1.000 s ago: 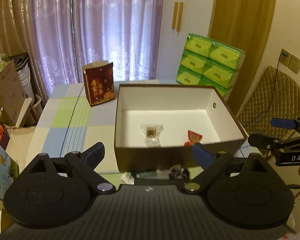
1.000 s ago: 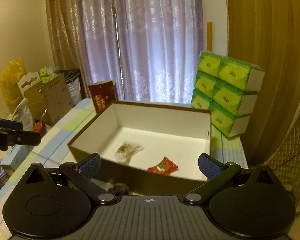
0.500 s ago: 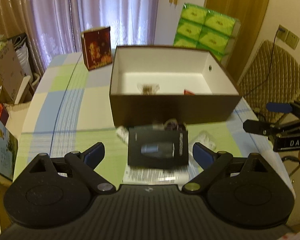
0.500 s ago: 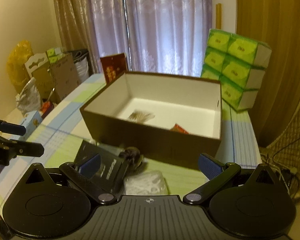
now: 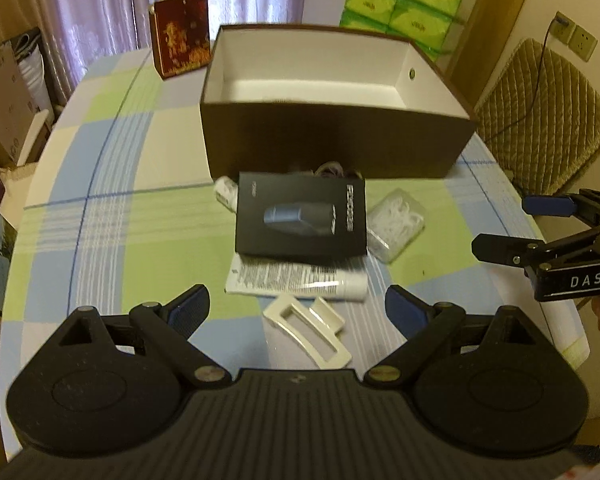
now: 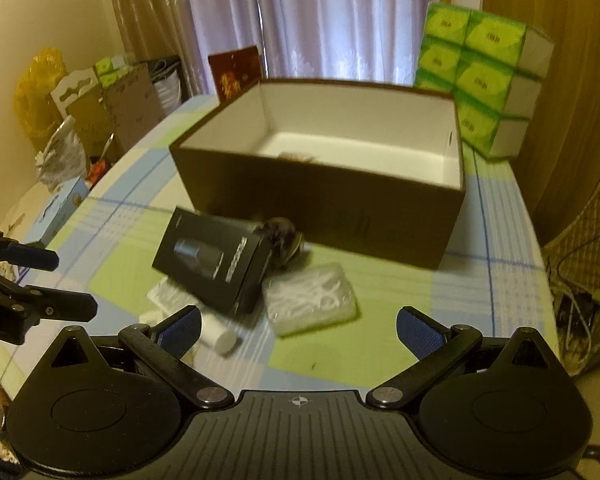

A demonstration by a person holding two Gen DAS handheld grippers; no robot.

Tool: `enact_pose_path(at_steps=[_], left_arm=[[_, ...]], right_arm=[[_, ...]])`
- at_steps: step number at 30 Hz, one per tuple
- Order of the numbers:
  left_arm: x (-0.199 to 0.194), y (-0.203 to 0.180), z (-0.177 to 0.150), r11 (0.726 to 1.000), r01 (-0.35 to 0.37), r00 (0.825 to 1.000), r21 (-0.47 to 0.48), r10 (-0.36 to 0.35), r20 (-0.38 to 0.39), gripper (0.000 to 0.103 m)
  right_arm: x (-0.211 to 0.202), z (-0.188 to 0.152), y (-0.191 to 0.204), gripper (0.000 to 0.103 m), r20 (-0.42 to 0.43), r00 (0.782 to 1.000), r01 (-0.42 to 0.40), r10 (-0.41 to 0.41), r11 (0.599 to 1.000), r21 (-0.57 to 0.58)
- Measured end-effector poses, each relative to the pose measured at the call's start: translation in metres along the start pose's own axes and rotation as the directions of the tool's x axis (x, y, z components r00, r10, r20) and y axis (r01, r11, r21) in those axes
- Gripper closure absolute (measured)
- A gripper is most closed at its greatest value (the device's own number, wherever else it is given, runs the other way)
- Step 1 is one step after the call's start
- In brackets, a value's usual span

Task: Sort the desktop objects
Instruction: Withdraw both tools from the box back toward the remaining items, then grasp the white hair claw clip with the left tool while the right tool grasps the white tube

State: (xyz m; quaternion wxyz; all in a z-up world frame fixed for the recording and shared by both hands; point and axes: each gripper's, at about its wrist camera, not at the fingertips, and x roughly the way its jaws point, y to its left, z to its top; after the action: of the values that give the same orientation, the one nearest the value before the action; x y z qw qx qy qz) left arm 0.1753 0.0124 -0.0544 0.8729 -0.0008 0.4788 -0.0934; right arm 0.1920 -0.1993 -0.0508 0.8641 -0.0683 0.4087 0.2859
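Both grippers, left (image 5: pixel 296 312) and right (image 6: pixel 298 328), are spread wide and empty above the pile in front of the box (image 5: pixel 336 148). Black carton (image 5: pixel 302 218) lies on the tube (image 5: pixel 296 282), with the floss pack (image 5: pixel 396 224) just beside it; lifting one carelessly likely drags its neighbours. Left view alone shows the white clip (image 5: pixel 306 330); right view shows something inside the box.
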Motion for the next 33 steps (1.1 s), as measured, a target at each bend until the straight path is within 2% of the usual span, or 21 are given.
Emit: enact_pose_path(at_steps=[16,26,30,33], left_arm=[[0.052,0.003,-0.026,0.998,0.027,0.991,-0.065,-0.036,-0.128,0.015],[0.083,0.003,-0.024,0.985,0.045,0.989,-0.168,-0.068,-0.133,0.02],[0.099,0.001,-0.022,0.983,0.038,0.988,-0.178,-0.063,-0.138,0.023],[0.11,0.002,-0.022,0.987,0.013,0.988,-0.161,-0.038,-0.153,0.037]], right_arm=[[0.029,-0.027,-0.003,0.002,-0.122,0.992,0.018,-0.013,0.999,0.04],[0.047,-0.036,-0.01,0.002,-0.178,0.984,0.026,-0.014,0.997,0.068],[0.051,-0.037,-0.013,0.002,-0.189,0.982,0.03,-0.015,0.997,0.077],[0.052,-0.038,-0.015,0.002,-0.192,0.981,0.033,-0.017,0.996,0.081]])
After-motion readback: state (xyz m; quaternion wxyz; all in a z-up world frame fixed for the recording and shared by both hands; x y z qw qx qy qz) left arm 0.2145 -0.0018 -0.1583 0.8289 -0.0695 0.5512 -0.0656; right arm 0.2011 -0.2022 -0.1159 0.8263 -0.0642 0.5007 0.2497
